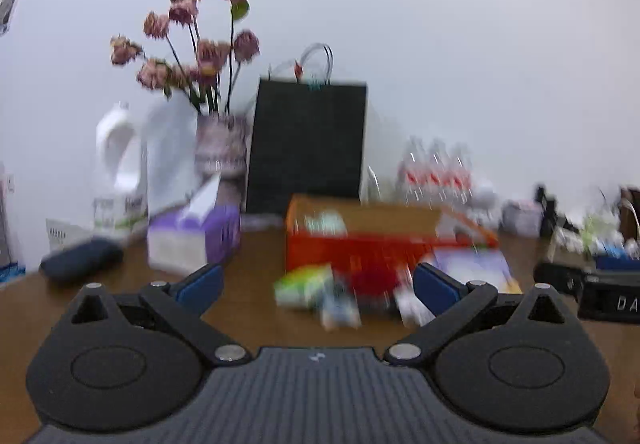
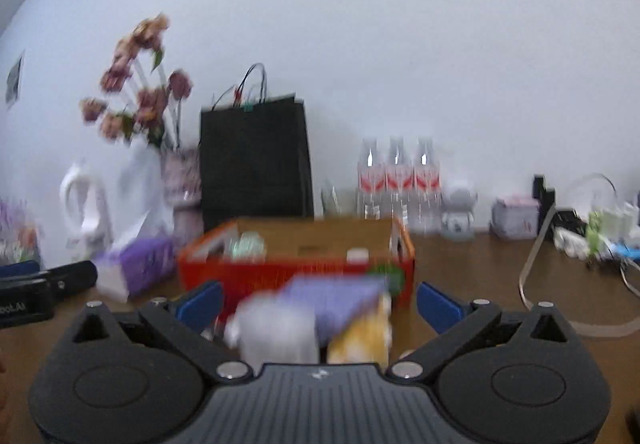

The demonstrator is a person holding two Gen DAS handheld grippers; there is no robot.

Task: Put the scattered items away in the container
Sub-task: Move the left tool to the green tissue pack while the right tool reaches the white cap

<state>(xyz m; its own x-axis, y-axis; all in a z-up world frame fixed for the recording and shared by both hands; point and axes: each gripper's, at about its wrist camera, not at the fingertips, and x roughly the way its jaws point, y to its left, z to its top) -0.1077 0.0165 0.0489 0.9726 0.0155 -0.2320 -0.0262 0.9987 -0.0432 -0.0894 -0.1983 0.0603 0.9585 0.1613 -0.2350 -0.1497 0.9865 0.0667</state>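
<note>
Both claws spread wide and empty, left claw [image 1: 318, 286], right claw [image 2: 320, 302], orange container [image 1: 360, 248] just ahead

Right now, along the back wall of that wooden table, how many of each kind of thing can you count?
Clear plastic water bottles with red labels: 3
Black paper gift bag with handles: 1
Vase of dried pink flowers: 1
White plastic jug with a handle: 1
Small white figurine: 1
Total: 7

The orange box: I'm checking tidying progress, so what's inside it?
The orange box holds a blurred pale-green item at its left end. Its near wall hides the floor and anything lower.
</note>
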